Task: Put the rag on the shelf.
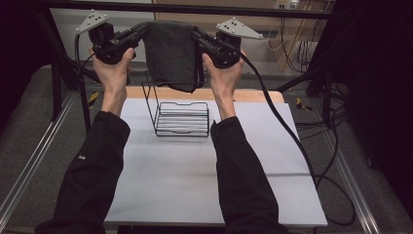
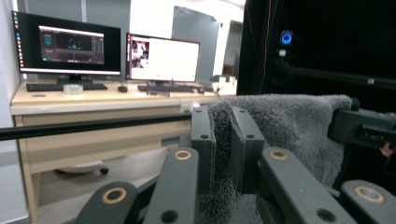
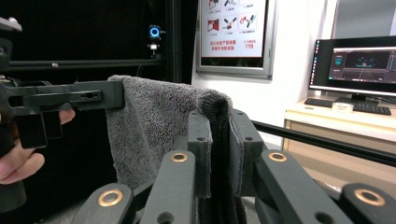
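The high view looks down and forward from above the person's side, taking in the whole counter (image 1: 195, 185) and both forearms from a fair way off. The left gripper view rides right behind its own jaws, facing level across the room toward the monitors (image 2: 116, 51), very close to the towel (image 2: 289, 126). The right gripper view sits just as close and faces the opposite way along that towel (image 3: 154, 126). All three views share the towel; each gripper view catches the other gripper beyond it.
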The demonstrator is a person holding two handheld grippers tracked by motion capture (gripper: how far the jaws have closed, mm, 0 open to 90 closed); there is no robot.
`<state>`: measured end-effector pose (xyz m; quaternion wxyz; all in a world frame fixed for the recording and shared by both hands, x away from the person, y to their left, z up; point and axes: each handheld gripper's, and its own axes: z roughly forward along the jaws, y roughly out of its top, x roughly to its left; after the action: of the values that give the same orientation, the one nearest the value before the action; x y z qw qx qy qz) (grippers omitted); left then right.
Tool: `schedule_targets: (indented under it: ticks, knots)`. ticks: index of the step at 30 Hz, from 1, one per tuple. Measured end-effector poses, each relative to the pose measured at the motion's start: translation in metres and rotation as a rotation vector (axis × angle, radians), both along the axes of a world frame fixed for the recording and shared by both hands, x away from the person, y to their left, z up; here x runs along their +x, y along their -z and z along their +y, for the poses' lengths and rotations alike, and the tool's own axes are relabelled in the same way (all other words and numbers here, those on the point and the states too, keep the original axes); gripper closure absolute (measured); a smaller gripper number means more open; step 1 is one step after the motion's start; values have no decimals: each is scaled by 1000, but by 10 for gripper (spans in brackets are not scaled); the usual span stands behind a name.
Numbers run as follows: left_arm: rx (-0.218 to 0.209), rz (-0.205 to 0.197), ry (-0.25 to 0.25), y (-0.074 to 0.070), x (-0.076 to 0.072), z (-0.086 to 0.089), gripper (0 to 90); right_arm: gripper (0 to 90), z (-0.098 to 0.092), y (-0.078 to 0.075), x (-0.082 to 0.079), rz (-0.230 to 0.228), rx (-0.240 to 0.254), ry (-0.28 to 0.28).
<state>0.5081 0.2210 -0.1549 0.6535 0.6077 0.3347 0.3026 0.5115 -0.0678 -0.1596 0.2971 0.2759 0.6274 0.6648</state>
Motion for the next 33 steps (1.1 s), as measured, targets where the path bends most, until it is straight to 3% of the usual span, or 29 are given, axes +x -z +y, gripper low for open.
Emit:
schedule_targets:
  ticks: [5, 7, 9, 15, 20, 33]
  knots:
    - [21, 23, 13, 10, -2, 1, 813, 813, -3, 8, 1, 27, -4, 0]
    - [32, 41, 16, 15, -2, 1, 812, 812, -2, 11, 1, 35, -44, 10]
    - [21, 50, 27, 21, -3, 3, 812, 812, -2, 13, 0, 38, -45, 7]
    - [52, 59, 42, 31, -8, 5, 812, 812, -5, 25, -1, 77, -37, -8]
    - [46, 71, 53, 40, -14, 8, 812, 812, -4, 33, -3, 102, -51, -29]
    - [72, 88, 83, 48, -28, 14, 811, 811, -5, 38, -13, 122, -84, -75]
